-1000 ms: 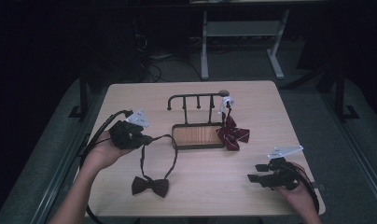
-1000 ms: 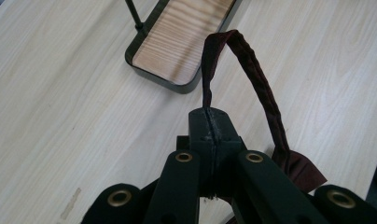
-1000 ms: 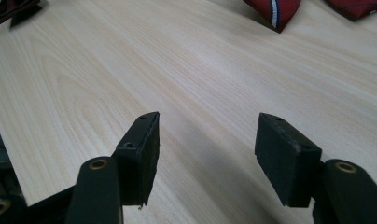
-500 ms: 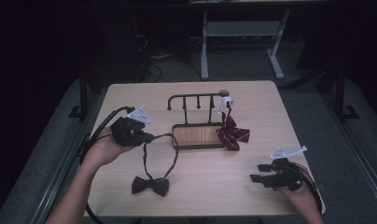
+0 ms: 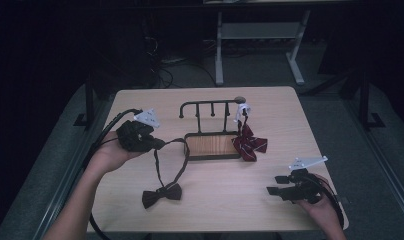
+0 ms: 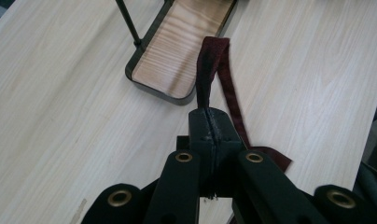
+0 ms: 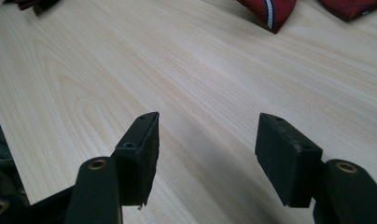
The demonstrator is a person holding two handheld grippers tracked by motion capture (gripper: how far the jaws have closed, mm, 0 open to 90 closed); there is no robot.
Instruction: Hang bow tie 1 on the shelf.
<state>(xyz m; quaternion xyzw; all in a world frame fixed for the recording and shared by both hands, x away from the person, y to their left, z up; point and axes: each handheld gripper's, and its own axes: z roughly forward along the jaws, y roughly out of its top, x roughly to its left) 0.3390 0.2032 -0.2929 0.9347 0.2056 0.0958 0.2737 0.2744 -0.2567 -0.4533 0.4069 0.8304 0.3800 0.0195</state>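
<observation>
High view. The rack (image 5: 212, 131), a black hooked rail over a wooden tray, is standing mid-table and serves as the landmark. The left gripper (image 5: 157, 144) is hovering just left of the rack, pinching the strap (image 5: 162, 167) of a dark bow tie (image 5: 162, 195); the strap is looping from the jaws past the rack's left end while the bow is lying on the table (image 5: 220, 210) in front of the rack, to its left. A likely reason for holding the strap, not the bow, is that the loop is the part that would go over a hook. A red striped tie (image 5: 249, 144) is hanging from the rack's right end, its bow resting against the tray's right edge. The right gripper (image 5: 273, 185) is waiting well to the right of the rack and in front of it.

Left gripper view. The jaws are pressing fully together on the strap (image 6: 210, 70), which is rising taut toward the tray (image 6: 177, 51) just ahead.

Right gripper view. The right gripper (image 7: 205, 149) is standing wide open, holding nothing and hovering over bare table (image 7: 130, 70); the red tie (image 7: 269, 11) is lying well beyond it, toward the rack.
</observation>
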